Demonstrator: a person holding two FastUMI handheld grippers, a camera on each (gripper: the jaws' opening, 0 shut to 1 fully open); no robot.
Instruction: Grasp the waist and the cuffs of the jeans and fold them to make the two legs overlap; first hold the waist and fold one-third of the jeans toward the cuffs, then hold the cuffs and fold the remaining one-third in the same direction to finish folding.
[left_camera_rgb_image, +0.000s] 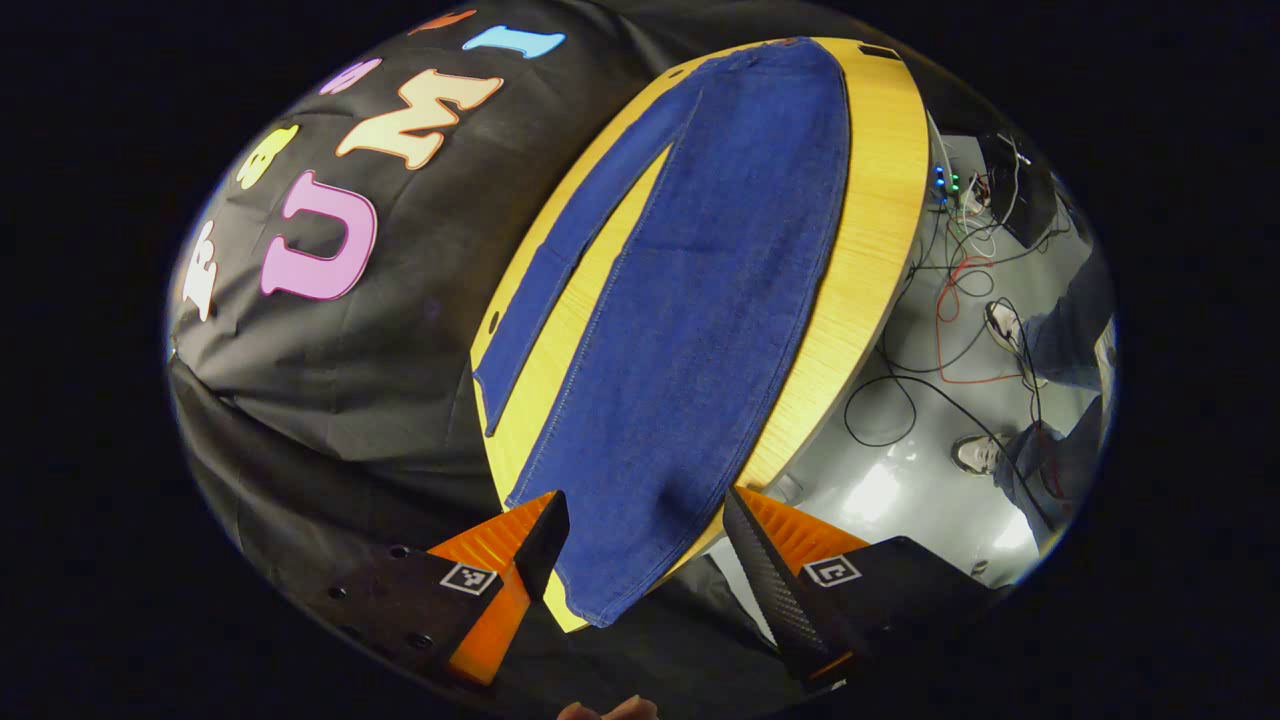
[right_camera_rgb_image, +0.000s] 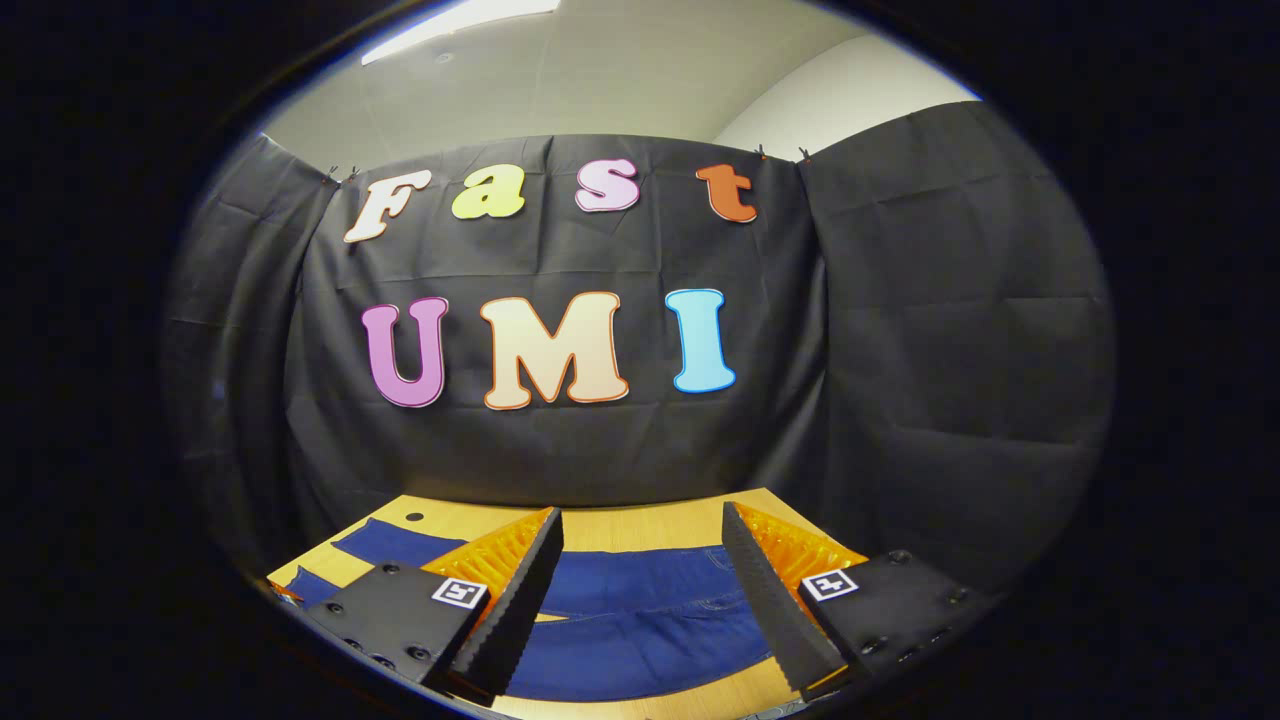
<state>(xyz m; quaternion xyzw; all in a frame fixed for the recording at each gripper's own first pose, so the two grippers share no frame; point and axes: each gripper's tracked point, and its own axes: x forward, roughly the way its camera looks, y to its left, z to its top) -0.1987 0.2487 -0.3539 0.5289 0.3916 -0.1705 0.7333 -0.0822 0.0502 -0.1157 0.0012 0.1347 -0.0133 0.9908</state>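
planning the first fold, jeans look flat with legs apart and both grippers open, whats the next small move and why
Probably lower the left gripper onto the near cuff of the jeans. They lie flat on the wooden table with the two legs still spread apart. Its fingers stand open above that cuff, holding nothing. The right gripper hangs open over the denim too, so the waist could be taken next.

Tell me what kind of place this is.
Likely a data-recording booth, not a home: black cloth walls in a wooden table with jeans spread flat, and loose cables trail over the grey floor beside it.
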